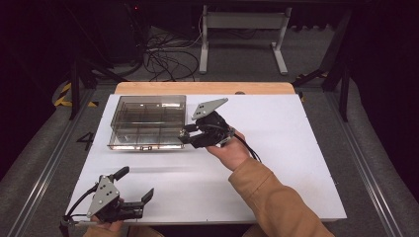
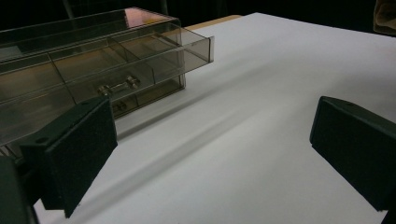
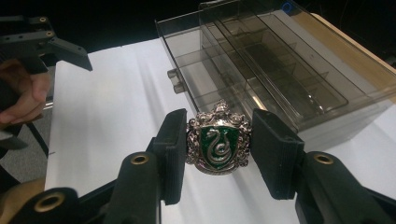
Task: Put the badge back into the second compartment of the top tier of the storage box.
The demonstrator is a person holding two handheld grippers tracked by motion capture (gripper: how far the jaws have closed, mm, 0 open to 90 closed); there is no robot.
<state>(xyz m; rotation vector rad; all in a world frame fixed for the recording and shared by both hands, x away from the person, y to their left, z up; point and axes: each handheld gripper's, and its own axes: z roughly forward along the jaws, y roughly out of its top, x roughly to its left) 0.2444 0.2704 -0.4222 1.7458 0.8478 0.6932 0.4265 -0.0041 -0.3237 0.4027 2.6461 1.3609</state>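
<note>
The right tool [image 3: 218, 149] is clamped on a silver crest badge [image 3: 218, 141] with a green shield and a snake on it, one jaw on each side, held above the white counter [image 1: 276, 163] just at 3 o'clock of the smoky clear drawer box [image 1: 148, 121]. In the right gripper view the box's top drawer [image 3: 196, 70] stands pulled out at 12 o'clock of the badge. The left tool [image 1: 136, 185] hovers at the counter's 7 o'clock corner, jaws spread wide and holding nothing.
</note>
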